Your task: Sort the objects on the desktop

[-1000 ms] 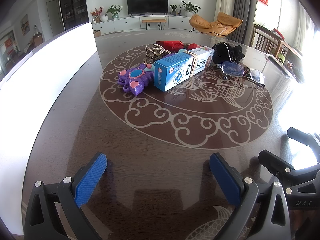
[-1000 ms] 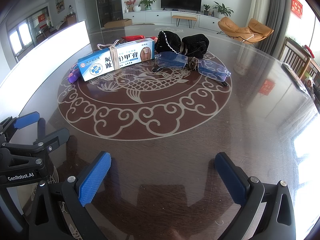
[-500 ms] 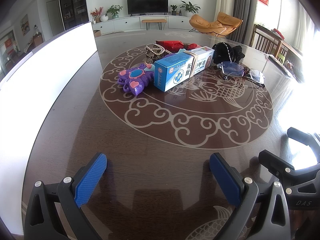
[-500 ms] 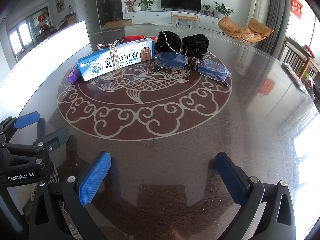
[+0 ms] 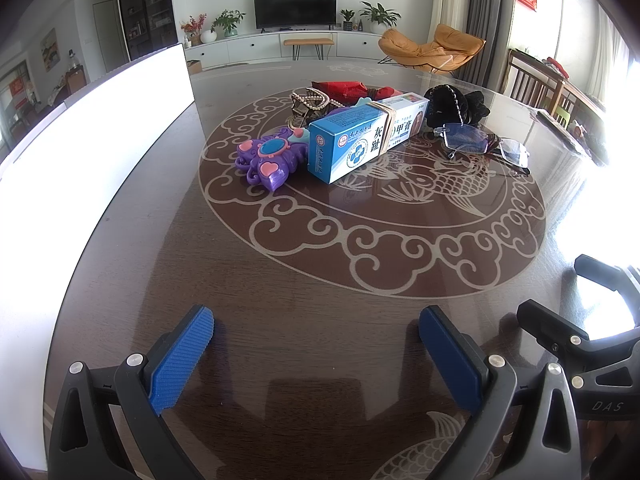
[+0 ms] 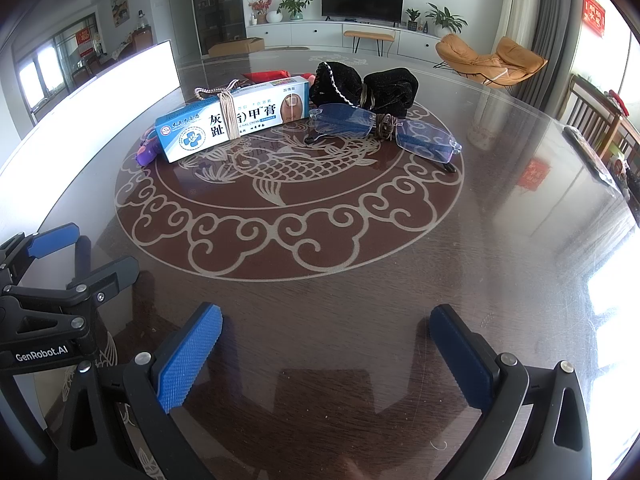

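A cluster of objects lies at the far side of the round dark table (image 5: 320,280): a purple butterfly toy (image 5: 266,158), a blue-and-white ointment box (image 5: 360,140) bound with rubber bands (image 6: 236,124), rimless glasses (image 5: 484,146) (image 6: 384,128), a black pouch (image 5: 456,106) (image 6: 364,86), a bead string (image 5: 312,100) and a red packet (image 5: 344,88). My left gripper (image 5: 316,340) is open and empty over the near table edge. My right gripper (image 6: 326,340) is open and empty beside it. Each gripper shows in the other's view, the right one (image 5: 580,340), the left one (image 6: 56,280).
A bright white panel (image 5: 88,140) stands along the table's left edge. Wooden chairs (image 5: 536,84) stand at the right. An orange lounge chair (image 5: 432,48) and a TV cabinet (image 5: 296,40) are far behind the table.
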